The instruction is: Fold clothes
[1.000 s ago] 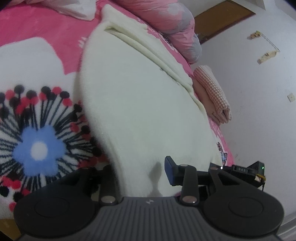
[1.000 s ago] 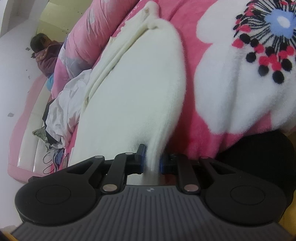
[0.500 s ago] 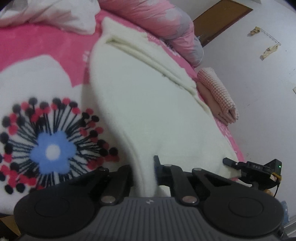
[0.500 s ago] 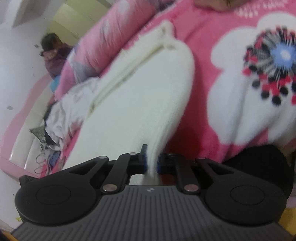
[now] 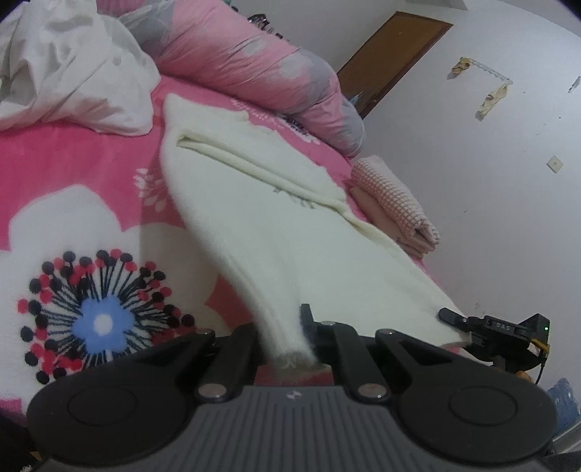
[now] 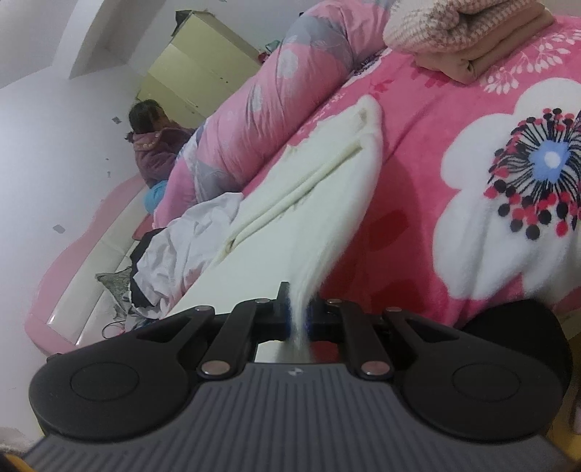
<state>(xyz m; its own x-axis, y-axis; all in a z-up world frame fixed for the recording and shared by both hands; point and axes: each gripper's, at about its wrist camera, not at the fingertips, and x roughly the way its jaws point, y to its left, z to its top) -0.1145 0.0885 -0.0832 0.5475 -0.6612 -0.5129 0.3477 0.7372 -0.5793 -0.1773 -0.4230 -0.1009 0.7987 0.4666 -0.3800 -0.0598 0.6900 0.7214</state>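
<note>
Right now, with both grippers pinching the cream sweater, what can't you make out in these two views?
- Left wrist view: the left gripper has its near finger buried in the cream sweater; the right gripper shows one fingertip only.
- Right wrist view: the sweater's near hem is behind the right gripper's body; the left gripper is out of frame.
- Folded pink stack: cut off by the top edge.

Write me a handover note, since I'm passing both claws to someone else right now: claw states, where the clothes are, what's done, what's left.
Left claw: shut on the near hem corner of the cream sweater, lifted off the bed.
Right claw: shut on the other near corner.
Sweater: far part lies on the pink floral blanket, sleeves already folded in.
Done: folded pink checked stack sits at the bed's edge.
Left: probably carry the hem forward to halve the sweater; the crumpled white garment beyond is unfolded.
</note>
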